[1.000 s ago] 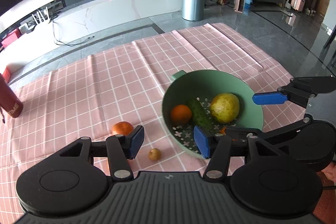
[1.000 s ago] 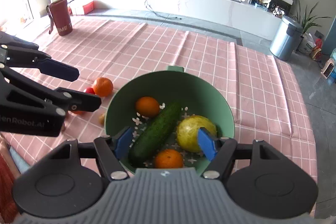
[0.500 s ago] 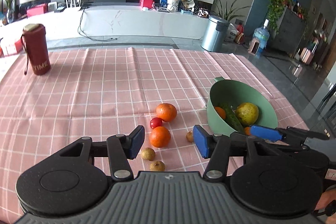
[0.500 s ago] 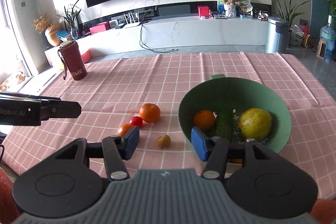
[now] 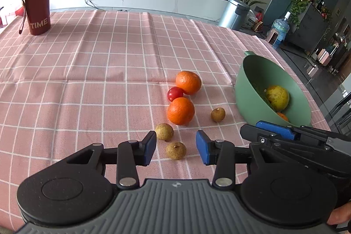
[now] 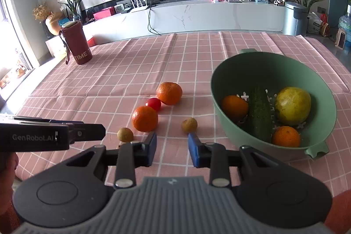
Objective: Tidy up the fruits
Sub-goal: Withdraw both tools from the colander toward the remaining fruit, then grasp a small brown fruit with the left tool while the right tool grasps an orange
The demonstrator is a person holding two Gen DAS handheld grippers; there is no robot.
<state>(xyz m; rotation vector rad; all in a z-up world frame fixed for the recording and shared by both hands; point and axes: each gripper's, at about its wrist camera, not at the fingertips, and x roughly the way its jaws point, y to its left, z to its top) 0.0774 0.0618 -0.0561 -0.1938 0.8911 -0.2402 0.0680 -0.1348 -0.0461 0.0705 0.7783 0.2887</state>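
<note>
One cucumber (image 6: 260,113), right-wrist view only

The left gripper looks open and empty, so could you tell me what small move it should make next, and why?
Probably ease the left gripper forward and down so its open jaws straddle the nearest longan, then close. That small brown fruit lies on the pink tablecloth almost centred between the blue pads, outside the green colander, and nothing is gripped yet.
</note>
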